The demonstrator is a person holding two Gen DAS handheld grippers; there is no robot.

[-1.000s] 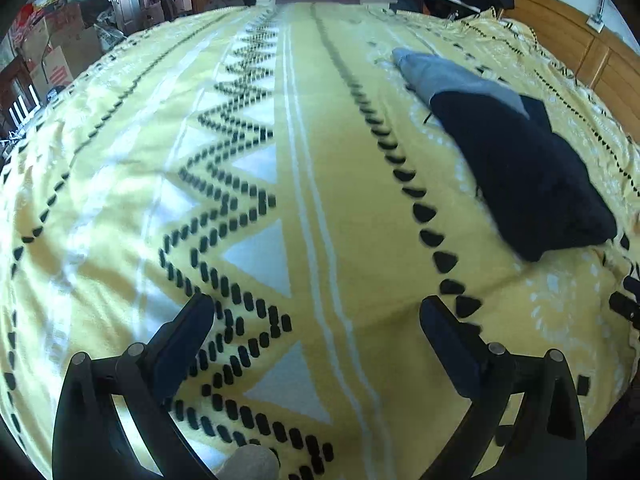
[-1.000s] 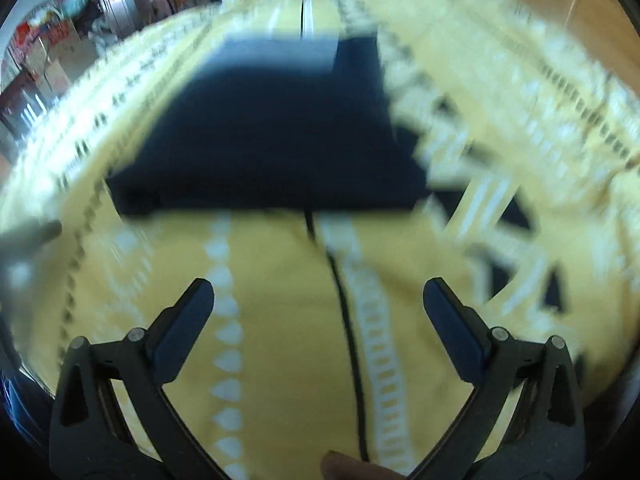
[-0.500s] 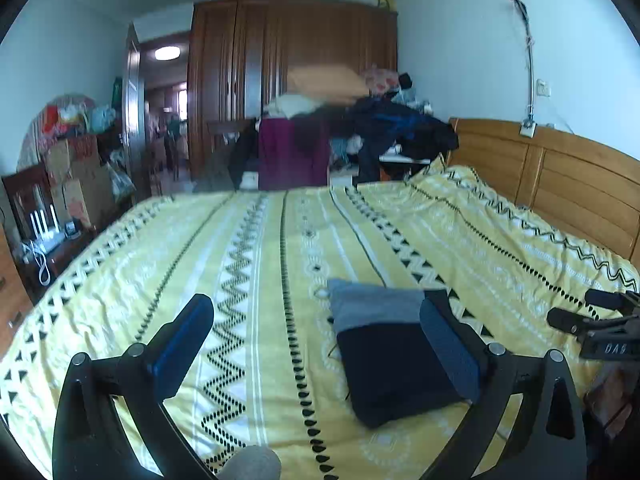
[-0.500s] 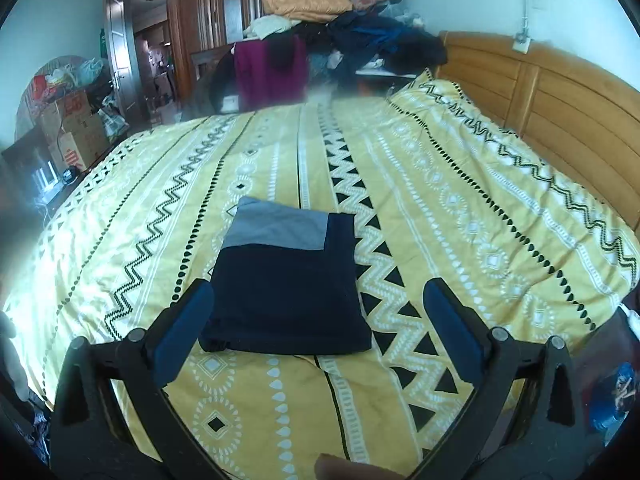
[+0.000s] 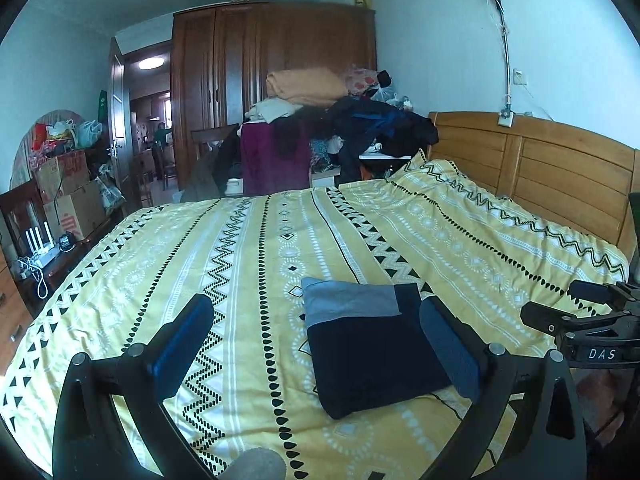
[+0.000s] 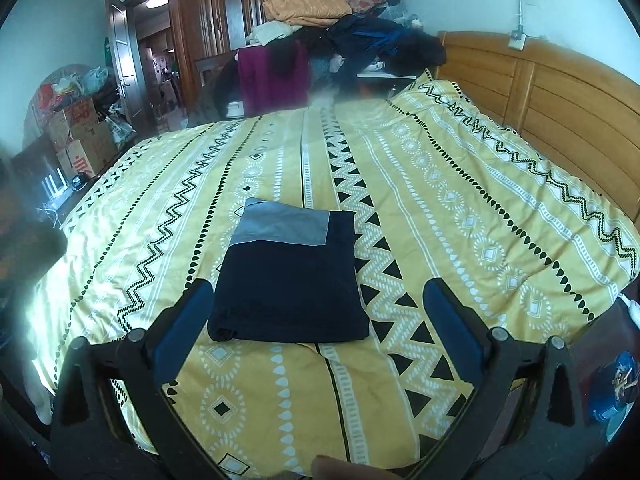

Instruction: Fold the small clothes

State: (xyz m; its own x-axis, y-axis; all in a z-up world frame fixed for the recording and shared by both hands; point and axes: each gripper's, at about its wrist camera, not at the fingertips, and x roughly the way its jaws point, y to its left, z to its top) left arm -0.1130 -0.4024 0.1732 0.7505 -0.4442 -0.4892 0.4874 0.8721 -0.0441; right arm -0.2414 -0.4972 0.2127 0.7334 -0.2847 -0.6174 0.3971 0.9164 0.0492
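Both grippers are held above the near edge of a bed, jaws spread wide and nothing gripped: the left gripper (image 5: 316, 344) and the right gripper (image 6: 316, 320). Between and just beyond the blue fingers (image 6: 182, 328), a folded navy garment with a grey panel (image 6: 286, 276) is seen lying flat on the yellow patterned bedspread (image 6: 440, 200). Heaped clothes (image 5: 320, 120) are stacked before a wooden wardrobe (image 5: 240, 80).
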